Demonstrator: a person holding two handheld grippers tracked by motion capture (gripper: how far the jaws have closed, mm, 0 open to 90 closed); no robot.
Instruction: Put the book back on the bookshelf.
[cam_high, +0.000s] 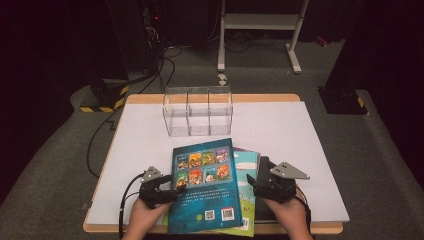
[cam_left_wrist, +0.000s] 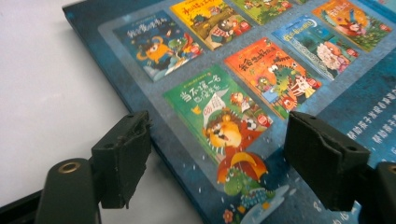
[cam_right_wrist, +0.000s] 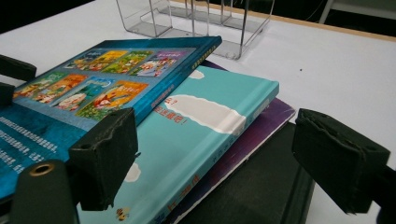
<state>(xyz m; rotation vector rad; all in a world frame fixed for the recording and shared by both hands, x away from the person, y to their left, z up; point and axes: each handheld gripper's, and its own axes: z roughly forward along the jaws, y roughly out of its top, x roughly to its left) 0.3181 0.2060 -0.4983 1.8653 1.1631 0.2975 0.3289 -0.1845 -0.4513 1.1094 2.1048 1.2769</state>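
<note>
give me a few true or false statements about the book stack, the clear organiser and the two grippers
1. The dark blue picture book lies on top of the stack. True.
2. The clear plastic divided organiser holds a book. False: its compartments are empty.
3. The left gripper is clamped shut on the dark blue book. False: its jaws stand open, one on each side of the book's edge, not pressing on it.
4. A light turquoise book with white clouds lies under the dark blue one. True.
5. The right gripper has its jaws open. True.
</note>
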